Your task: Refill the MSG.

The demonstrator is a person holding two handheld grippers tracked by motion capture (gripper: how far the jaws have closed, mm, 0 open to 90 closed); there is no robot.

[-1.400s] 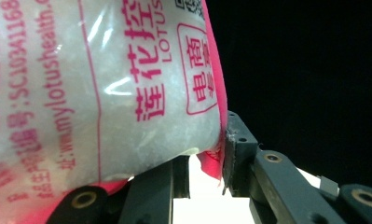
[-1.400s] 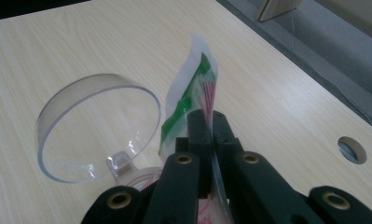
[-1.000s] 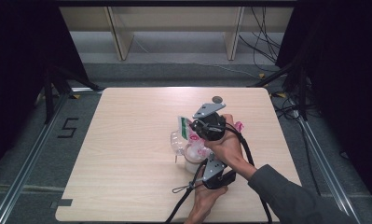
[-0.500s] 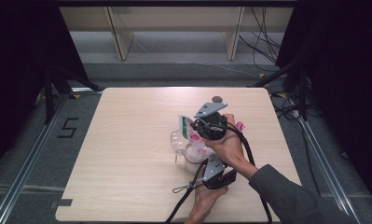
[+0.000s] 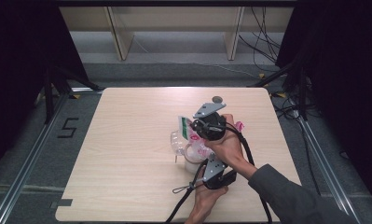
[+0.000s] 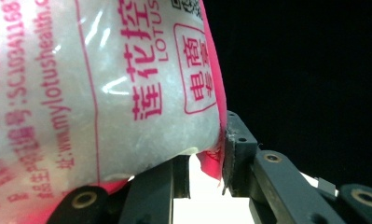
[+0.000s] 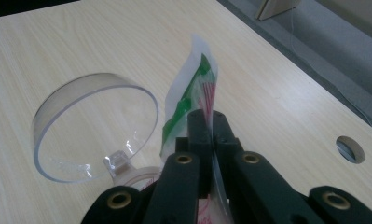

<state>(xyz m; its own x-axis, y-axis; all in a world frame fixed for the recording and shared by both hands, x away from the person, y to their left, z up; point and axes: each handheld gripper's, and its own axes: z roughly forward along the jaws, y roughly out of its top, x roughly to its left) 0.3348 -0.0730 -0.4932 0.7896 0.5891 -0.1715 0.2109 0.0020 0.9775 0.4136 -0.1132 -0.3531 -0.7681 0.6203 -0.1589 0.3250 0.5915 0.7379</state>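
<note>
The soft plastic pouch of white granules with pink print (image 6: 104,93) is held between both grippers above the middle of the table. In the left gripper view, the left gripper (image 6: 207,163) has its jaws clenched on the pouch's lower pink seam, with the bulging body of the pouch rising above and to the left of the jaws. In the right gripper view, the right gripper (image 7: 210,135) has its jaws closed on the pouch's flat green-and-white top edge (image 7: 188,93), which stands up just beyond the jaw tips. To the left of those jaws lies the clear round hinged lid (image 7: 93,126), swung open, with the rim of a pale round container (image 7: 137,175) just below it.

In the high view the pouch (image 5: 197,148) sits directly over the container (image 5: 191,161), and the lid (image 5: 175,141) lies to one side. Compared with the frames from one second and half a second ago, the arrangement is nearly unchanged: both hands keep the same crossed pose, and the right gripper has shifted only slightly over the light wooden table (image 5: 127,140). This suggests a held, steady phase, probably tearing open or tipping the pouch towards the container. No granules can be seen falling.
</note>
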